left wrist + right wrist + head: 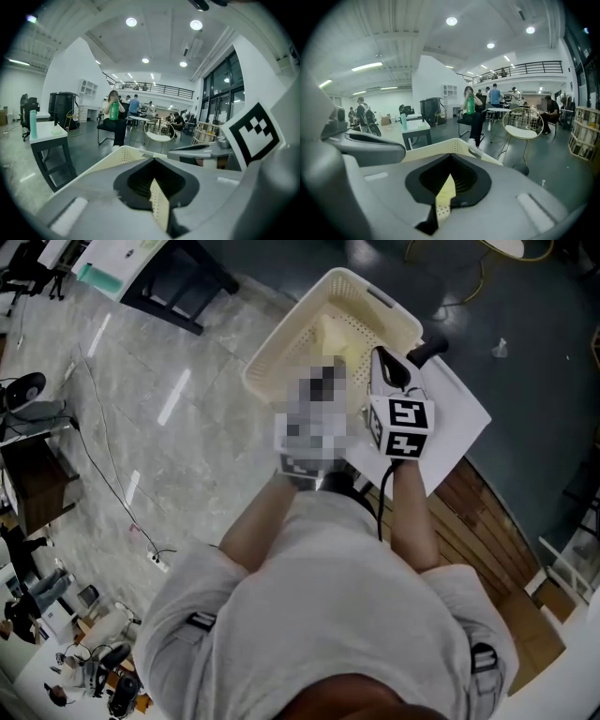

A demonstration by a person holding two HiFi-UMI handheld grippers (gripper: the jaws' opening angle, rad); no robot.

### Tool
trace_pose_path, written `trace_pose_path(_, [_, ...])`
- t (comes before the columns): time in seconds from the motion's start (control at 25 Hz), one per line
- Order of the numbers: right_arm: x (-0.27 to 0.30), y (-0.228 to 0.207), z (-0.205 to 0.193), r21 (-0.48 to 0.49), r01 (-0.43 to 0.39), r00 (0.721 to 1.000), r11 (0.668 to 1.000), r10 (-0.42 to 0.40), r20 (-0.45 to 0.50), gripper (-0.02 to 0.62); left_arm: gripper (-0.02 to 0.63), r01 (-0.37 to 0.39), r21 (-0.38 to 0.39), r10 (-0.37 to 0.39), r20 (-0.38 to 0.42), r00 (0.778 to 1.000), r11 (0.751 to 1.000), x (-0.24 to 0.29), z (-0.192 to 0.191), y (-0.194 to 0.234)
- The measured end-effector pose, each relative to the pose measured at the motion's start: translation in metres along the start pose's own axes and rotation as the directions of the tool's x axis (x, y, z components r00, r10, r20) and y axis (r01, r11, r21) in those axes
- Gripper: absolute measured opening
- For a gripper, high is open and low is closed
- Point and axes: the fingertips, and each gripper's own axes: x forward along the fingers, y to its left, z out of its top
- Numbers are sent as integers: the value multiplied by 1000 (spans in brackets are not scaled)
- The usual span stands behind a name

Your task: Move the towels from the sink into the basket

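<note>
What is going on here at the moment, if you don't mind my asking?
A person holds a pair of tongs in each hand above a cream laundry basket. The left tongs and the right tongs are both shut with nothing gripped; only the basket's perforated wall shows past their tips. No sink is in view, and it is hard to tell whether a towel already lies in the basket.
</note>
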Motion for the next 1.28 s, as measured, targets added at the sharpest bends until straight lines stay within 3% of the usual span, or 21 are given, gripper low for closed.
trace_pose_path(0.48, [-69,-51,-24,103,92,994,990,-98,51,6,21,150,71,-147,-43,988,986,10,-16,-89])
trace_pose_path(0.84, [-125,-97,-66,166,206,977,964,-211,15,6,21,290,99,-279,-111,954,952,28,-44,-163])
trace_pose_path(1.28, [-150,-121,-153,240,243,970,940,-243,-30,6,20,308,73,-283,-240,929,949,34,-125,-193])
